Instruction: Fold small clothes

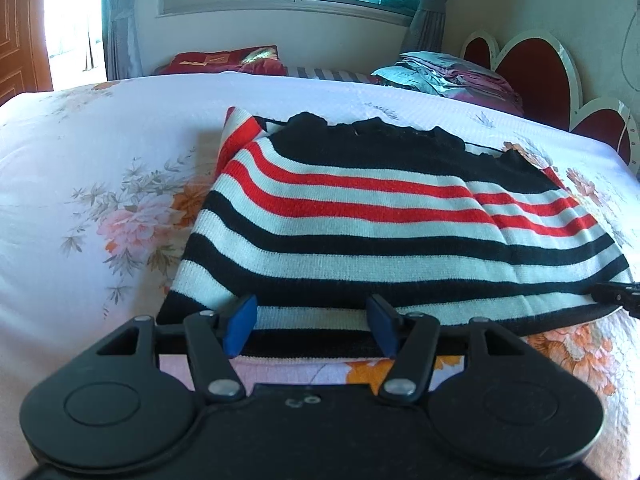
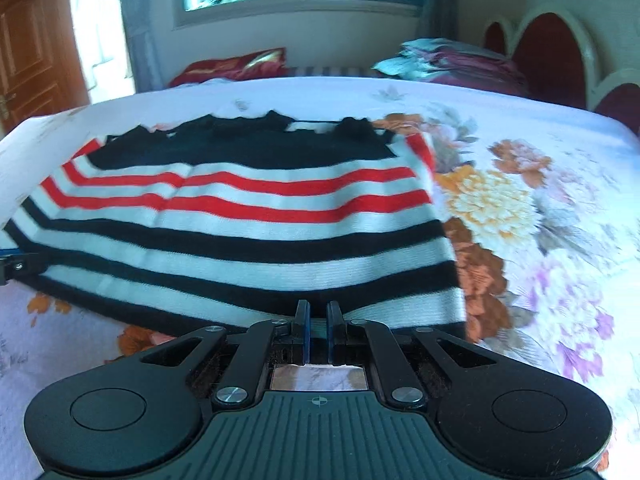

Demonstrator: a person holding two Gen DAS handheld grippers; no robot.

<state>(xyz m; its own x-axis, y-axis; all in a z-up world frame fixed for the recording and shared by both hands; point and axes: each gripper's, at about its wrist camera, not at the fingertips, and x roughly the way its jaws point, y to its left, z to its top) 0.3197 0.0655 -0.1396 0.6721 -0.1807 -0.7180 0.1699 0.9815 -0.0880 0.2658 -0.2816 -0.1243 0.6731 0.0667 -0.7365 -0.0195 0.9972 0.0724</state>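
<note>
Two grippers at striped sweater hem, left jaws spread, right jaws pinching hem, no legible writing.

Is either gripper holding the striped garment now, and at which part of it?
The left gripper is open at the near hem of the striped garment, holding nothing. The right gripper is nearly shut at the same hem; whether it pinches cloth cannot be told.

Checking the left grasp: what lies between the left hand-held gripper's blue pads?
In the left wrist view, the striped garment's near hem lies between the left hand-held gripper's wide-open pads, on the floral bedsheet.
</note>
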